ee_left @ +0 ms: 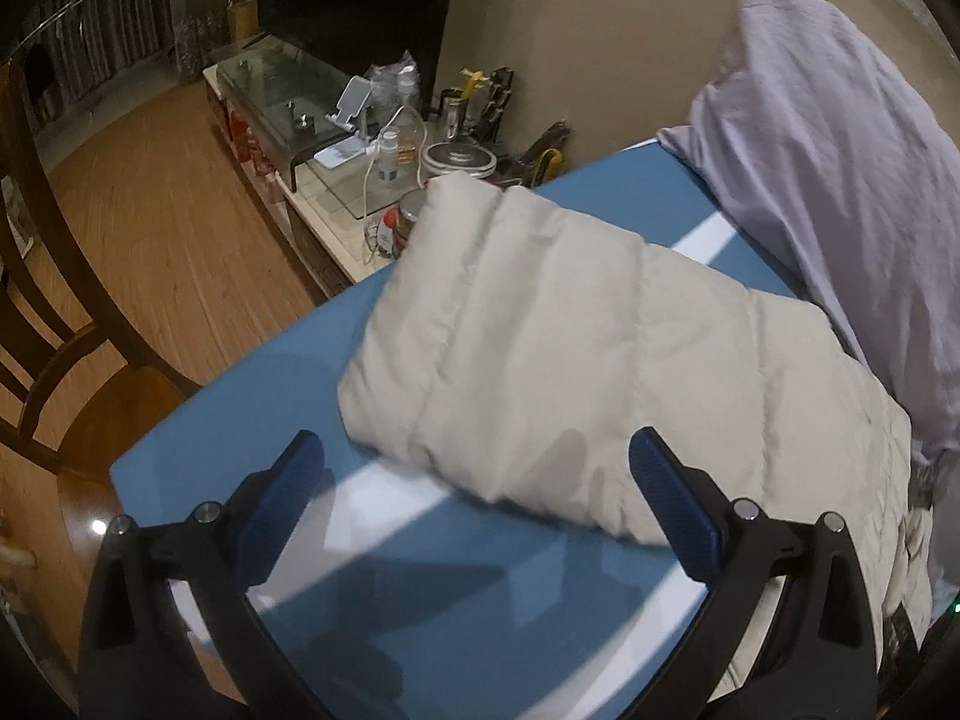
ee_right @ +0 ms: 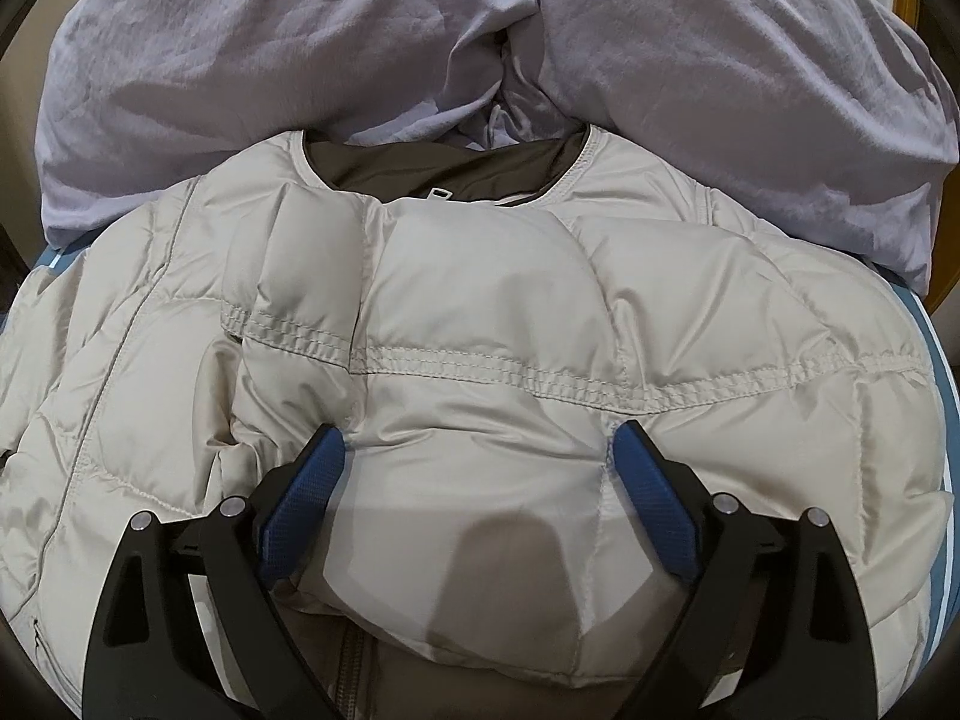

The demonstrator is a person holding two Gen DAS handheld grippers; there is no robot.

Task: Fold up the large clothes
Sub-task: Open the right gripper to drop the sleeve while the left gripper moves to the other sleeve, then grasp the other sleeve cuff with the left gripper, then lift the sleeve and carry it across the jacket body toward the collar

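The cream puffer jacket lies on the blue table, collar toward the lilac bedding. The right gripper, spread wide, straddles a folded-in sleeve. The left gripper, also released and gripping nothing, hovers off the jacket's side edge, likely farther away.

A home: wooden chair, cluttered sideboard, bedding.

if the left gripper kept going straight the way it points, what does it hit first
Most likely the near edge of the cream puffer jacket, just ahead of the open left gripper; depth is unclear, so it might meet the blue surface first.
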